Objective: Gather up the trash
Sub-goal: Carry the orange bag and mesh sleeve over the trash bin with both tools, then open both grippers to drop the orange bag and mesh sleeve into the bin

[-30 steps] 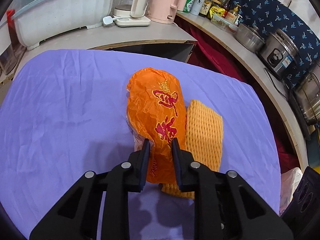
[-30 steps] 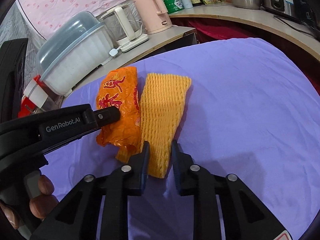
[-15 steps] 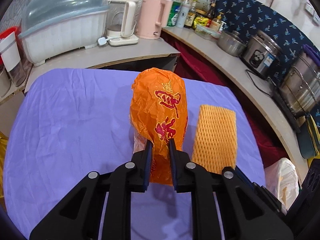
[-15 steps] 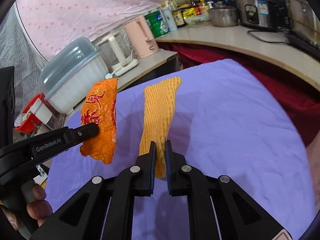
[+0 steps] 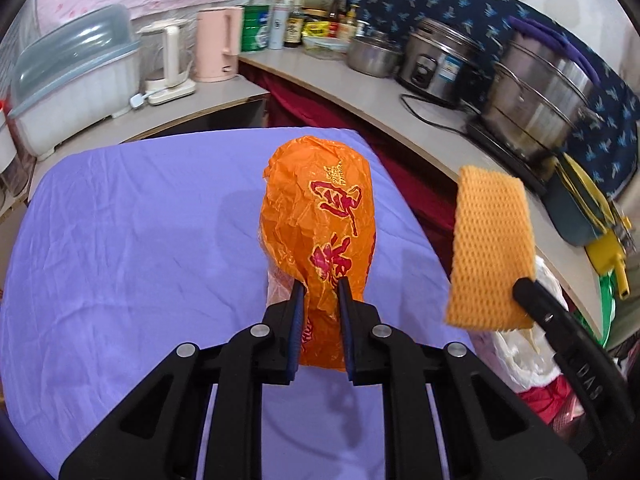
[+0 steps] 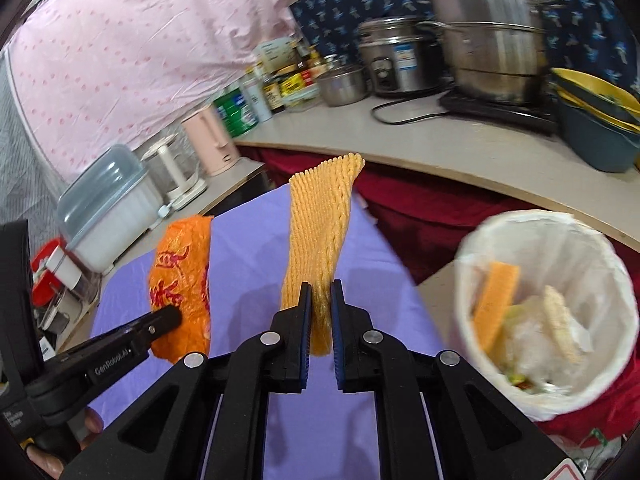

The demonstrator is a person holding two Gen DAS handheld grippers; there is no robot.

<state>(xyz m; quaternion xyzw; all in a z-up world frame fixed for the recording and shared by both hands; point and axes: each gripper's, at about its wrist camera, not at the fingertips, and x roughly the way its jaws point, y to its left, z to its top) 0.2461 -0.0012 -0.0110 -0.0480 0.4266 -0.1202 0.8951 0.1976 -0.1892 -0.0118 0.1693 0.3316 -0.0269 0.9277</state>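
Note:
My left gripper (image 5: 319,294) is shut on an orange plastic wrapper (image 5: 320,220) with red characters and holds it above the purple tablecloth (image 5: 140,240). The wrapper also shows in the right wrist view (image 6: 182,276). My right gripper (image 6: 318,294) is shut on a yellow foam net sleeve (image 6: 320,232), lifted off the table; it also shows in the left wrist view (image 5: 490,252). A white-lined trash bin (image 6: 592,240) with trash inside stands right of the table, below and to the right of the right gripper.
A curved counter (image 6: 460,152) behind holds a rice cooker (image 6: 394,56), a steel steamer pot (image 6: 488,32), bottles and bowls. A pink kettle (image 5: 218,50), a white kettle and a covered dish rack (image 5: 72,88) stand at the back left. Red cloth hangs below the counter.
Both grippers closed on their items and lifted them off the table. The right gripper has carried the foam net rightward and the trash bin has come into its view.

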